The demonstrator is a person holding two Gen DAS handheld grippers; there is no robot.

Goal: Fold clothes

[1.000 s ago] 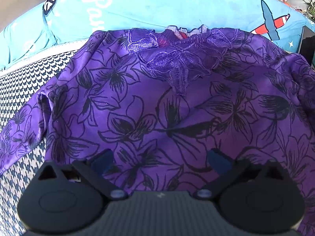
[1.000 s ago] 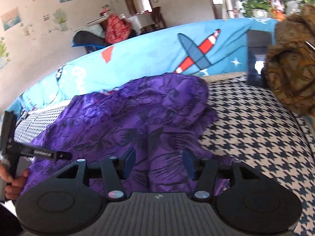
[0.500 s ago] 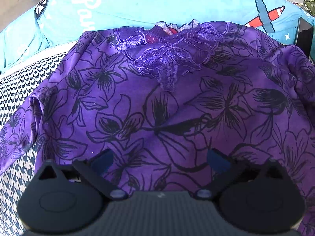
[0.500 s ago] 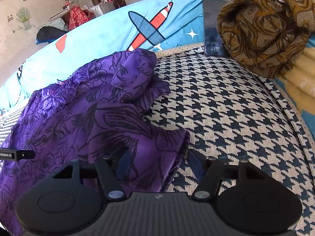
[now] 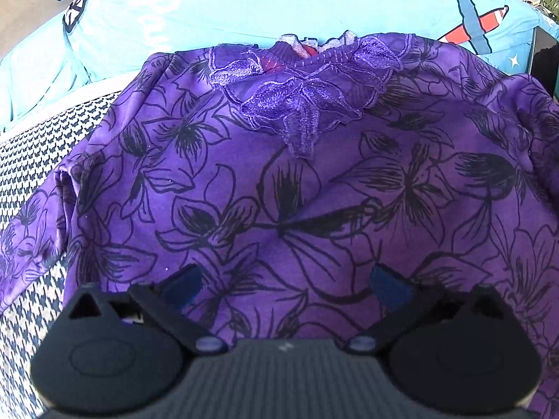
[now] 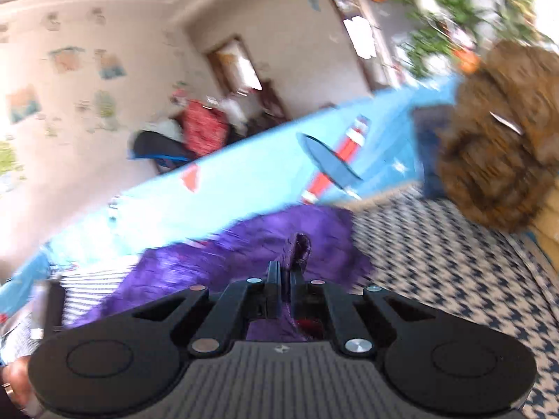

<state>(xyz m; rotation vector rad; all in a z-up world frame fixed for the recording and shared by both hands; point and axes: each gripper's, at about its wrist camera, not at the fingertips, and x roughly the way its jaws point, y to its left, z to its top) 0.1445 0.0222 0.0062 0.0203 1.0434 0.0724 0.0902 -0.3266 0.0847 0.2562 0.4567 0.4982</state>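
I'm working in a lived-in home: a black-and-white houndstooth bed cover (image 6: 436,255) fills the lower right, a turquoise aeroplane-print quilt (image 6: 251,178) crosses mid-frame, with paper pictures on the beige wall (image 6: 70,80) upper left and leafy green houseplants (image 6: 440,24) upper right.

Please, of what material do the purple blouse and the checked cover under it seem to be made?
Purple blouse: apparently a thin, smooth knit or satin-like cloth with a slight sheen, drapes softly, lace-like embroidery at the collar. Checked cover: looks like thicker woven fabric, matte, with a houndstooth weave.
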